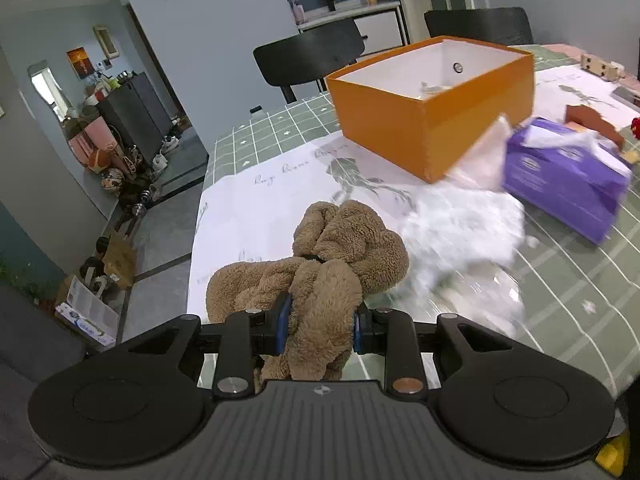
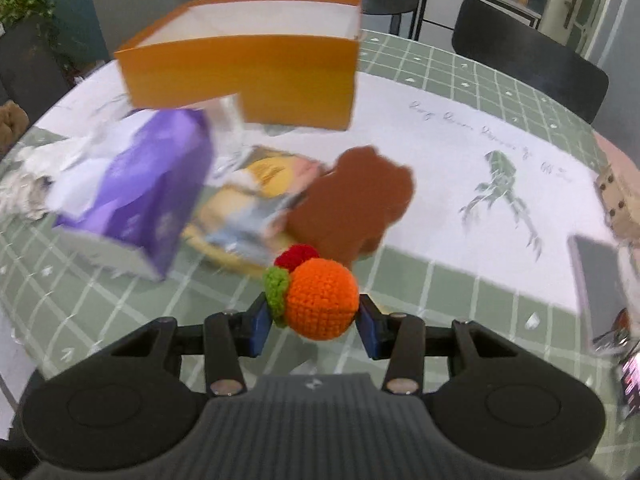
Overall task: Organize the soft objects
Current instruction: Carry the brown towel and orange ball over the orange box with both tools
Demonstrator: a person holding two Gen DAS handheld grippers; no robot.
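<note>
While both cameras look over the same bench [image 1: 248,140], each sees only its own tongs. From the left wrist, the left tongs [image 1: 322,326] are clamped on a tan fleecy soft toy [image 1: 320,264], its bulk bunched just ahead of the blue pads and a fold hanging down between them. Beyond it lies a blurred heap of white stuffing or tissue [image 1: 460,232], then a purple tissue pack [image 1: 568,176], and further back an open orange box [image 1: 432,116] with a white inside. From the right wrist, the right tongs [image 2: 316,326] grip a crocheted orange ball [image 2: 322,300] with a green leaf and a red knob, held above the green checked cloth. This view alone shows a flat brown bear-shaped piece [image 2: 356,204] lying on the bench beside a yellow and silver packet [image 2: 256,208]; the left view catches only an edge of the brown piece behind the tissue pack. The orange box stands behind them. A sliver of the tan toy shows at the right view's far left edge.
</note>
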